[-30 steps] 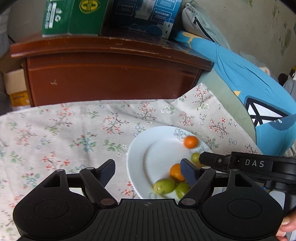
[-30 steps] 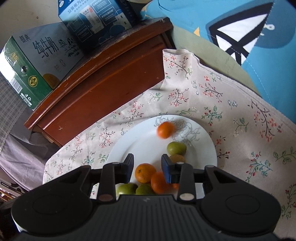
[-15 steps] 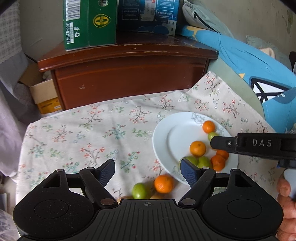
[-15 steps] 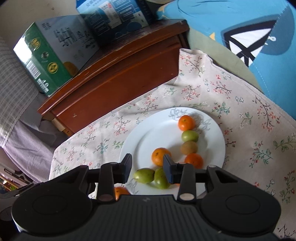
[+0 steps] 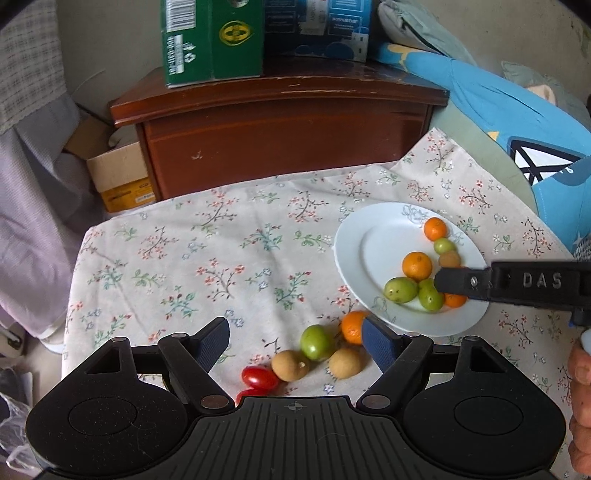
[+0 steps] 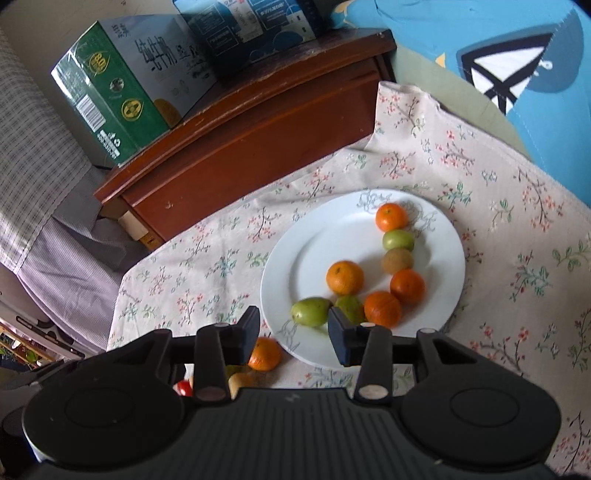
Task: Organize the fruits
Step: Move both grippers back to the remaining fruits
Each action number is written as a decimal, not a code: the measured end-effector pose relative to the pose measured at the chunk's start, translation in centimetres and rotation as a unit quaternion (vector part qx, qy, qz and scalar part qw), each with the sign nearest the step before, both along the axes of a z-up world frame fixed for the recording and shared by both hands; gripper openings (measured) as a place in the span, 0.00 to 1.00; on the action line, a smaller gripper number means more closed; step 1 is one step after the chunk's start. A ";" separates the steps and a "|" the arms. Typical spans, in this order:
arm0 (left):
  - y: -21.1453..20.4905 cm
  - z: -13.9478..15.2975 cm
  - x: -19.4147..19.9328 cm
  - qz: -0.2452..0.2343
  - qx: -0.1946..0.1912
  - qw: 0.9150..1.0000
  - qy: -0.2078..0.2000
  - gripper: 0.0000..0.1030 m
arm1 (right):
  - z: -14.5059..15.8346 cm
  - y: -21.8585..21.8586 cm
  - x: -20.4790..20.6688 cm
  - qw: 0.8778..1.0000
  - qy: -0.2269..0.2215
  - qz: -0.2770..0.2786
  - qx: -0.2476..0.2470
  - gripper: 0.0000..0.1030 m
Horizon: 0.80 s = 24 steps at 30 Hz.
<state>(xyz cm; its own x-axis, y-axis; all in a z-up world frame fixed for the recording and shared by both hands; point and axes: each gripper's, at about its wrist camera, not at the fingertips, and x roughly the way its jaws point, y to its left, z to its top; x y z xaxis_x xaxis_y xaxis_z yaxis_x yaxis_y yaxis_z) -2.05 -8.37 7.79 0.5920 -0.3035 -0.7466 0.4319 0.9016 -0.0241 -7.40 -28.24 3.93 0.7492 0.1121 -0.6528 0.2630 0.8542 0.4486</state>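
On the flowered cloth [image 5: 229,258] at mid-frame of the left wrist view sits a white plate [image 5: 373,240], right of centre, with eight fruits on it: oranges, green fruits and one brown one. An orange [image 6: 391,218] lies at the plate's far side, with a green fruit [image 6: 398,240] and a brown fruit [image 6: 397,260] in a row just below it. Off the plate, at lower centre, lie a loose orange [image 5: 352,326], a green fruit [image 5: 316,341], two tan fruits [image 5: 290,365] and red tomatoes [image 5: 258,376], close together on the cloth.

The left hand-held gripper [image 5: 295,338] hangs above these loose fruits, jaws wide apart and holding nothing. The right hand-held gripper [image 6: 293,326] hangs over the plate's near rim, jaws parted and holding nothing; its finger reaches into the left view from the right, over the plate.

A brown cabinet [image 5: 280,133] stands behind the cloth in the upper frame, with a green box [image 5: 210,37] and a blue box [image 5: 317,26] on top.
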 end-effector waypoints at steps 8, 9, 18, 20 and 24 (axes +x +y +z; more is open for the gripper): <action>2.9 0.0 0.9 0.025 0.005 1.000 -0.003 0.78 | -1.4 1.8 0.5 0.999 0.019 0.045 -0.004 0.42; 3.5 0.0 1.1 0.032 0.004 0.999 -0.002 0.78 | -1.5 2.0 0.5 0.999 0.020 0.051 -0.005 0.42; 6.5 -1.8 1.6 0.048 0.005 0.999 0.024 0.77 | -3.0 4.8 1.0 0.994 0.029 0.107 -0.018 0.42; 6.6 -2.3 1.4 0.040 0.005 0.999 0.028 0.77 | -3.5 5.3 1.2 0.993 0.033 0.114 -0.023 0.41; 6.5 -3.3 0.6 0.016 0.017 0.999 0.028 0.77 | -4.2 6.1 1.5 0.991 0.033 0.128 -0.031 0.40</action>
